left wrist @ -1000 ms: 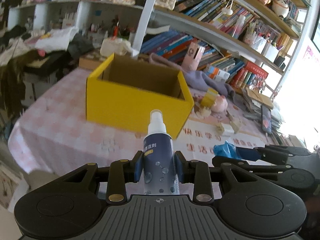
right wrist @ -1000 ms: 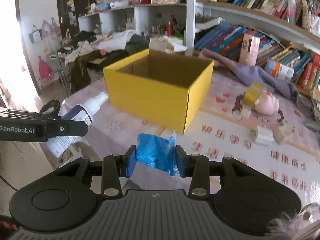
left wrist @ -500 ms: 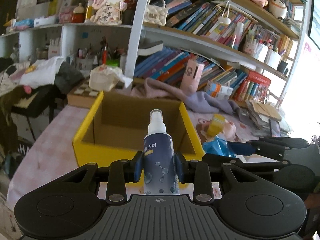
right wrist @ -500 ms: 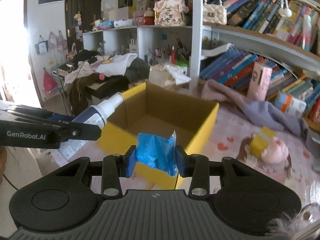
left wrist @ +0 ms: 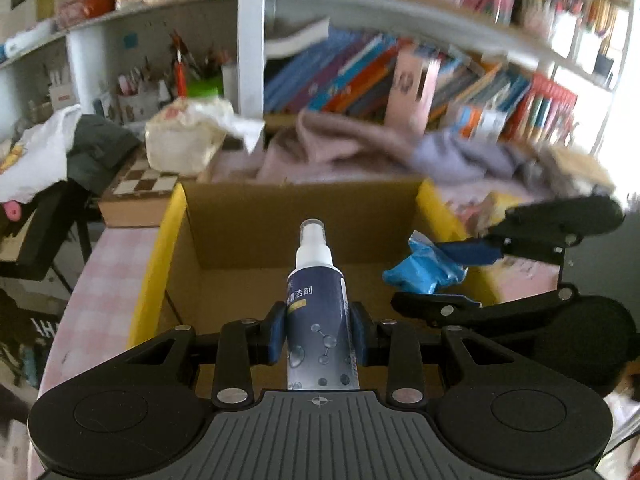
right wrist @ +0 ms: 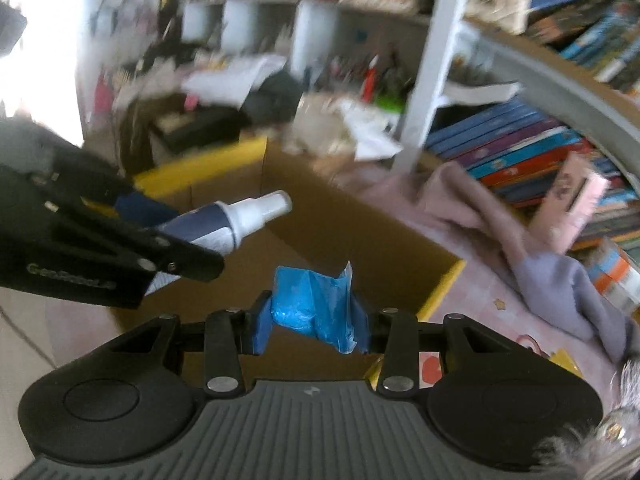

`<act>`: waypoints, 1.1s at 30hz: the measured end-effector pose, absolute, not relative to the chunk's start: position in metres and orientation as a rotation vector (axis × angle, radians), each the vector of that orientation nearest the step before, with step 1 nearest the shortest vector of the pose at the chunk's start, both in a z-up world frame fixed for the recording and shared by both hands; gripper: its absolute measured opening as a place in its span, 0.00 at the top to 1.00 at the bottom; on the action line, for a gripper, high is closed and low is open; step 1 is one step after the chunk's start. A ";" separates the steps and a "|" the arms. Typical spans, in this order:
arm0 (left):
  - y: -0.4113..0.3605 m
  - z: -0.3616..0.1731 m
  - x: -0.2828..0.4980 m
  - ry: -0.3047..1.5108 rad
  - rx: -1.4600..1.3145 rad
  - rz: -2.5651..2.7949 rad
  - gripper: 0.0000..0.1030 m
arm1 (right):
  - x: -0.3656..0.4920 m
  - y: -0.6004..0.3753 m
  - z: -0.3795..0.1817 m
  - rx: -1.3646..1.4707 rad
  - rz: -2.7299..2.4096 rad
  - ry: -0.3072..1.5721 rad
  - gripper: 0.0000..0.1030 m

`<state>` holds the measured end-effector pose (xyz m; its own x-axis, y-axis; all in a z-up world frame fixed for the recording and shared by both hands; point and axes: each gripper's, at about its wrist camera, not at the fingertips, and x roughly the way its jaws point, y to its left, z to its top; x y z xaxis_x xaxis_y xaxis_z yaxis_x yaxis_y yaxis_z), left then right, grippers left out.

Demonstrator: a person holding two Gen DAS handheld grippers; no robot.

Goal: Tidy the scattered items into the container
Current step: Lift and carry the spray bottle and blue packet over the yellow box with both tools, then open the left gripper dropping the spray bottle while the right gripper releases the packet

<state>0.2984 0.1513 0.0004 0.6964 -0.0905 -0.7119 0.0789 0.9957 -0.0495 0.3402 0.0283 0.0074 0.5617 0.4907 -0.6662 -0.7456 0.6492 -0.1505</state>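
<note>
Navy spray bottle labelled 清洁剂 clamped in left tongs, blue packet clamped in right tongs, over yellow box.

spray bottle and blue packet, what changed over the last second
Both grippers carried their loads forward, from short of the yellow box to over its open top. Unchanged: left gripper clamps the spray bottle, right gripper the blue packet; nothing released.

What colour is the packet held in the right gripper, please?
Blue packet; clearest in the right wrist view.
</note>
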 end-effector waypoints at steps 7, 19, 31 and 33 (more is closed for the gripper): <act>0.151 -0.020 0.335 0.884 0.069 -0.117 0.69 | 0.377 0.050 -0.022 -0.608 0.827 0.703 0.63; 0.149 -0.034 0.349 0.967 0.098 -0.120 0.69 | 0.389 0.059 -0.034 -0.737 0.899 0.728 0.63; 0.145 -0.032 0.350 0.971 0.128 -0.093 0.60 | 0.391 0.059 -0.036 -0.746 0.931 0.739 0.59; 0.144 -0.031 0.348 0.963 0.140 -0.086 0.50 | 0.390 0.059 -0.035 -0.743 0.938 0.735 0.50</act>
<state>0.3483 0.1437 -0.0308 0.5685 -0.0105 -0.8226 0.1350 0.9876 0.0807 0.3899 0.0588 -0.0355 0.3994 0.4274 -0.8111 -0.8896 0.3947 -0.2300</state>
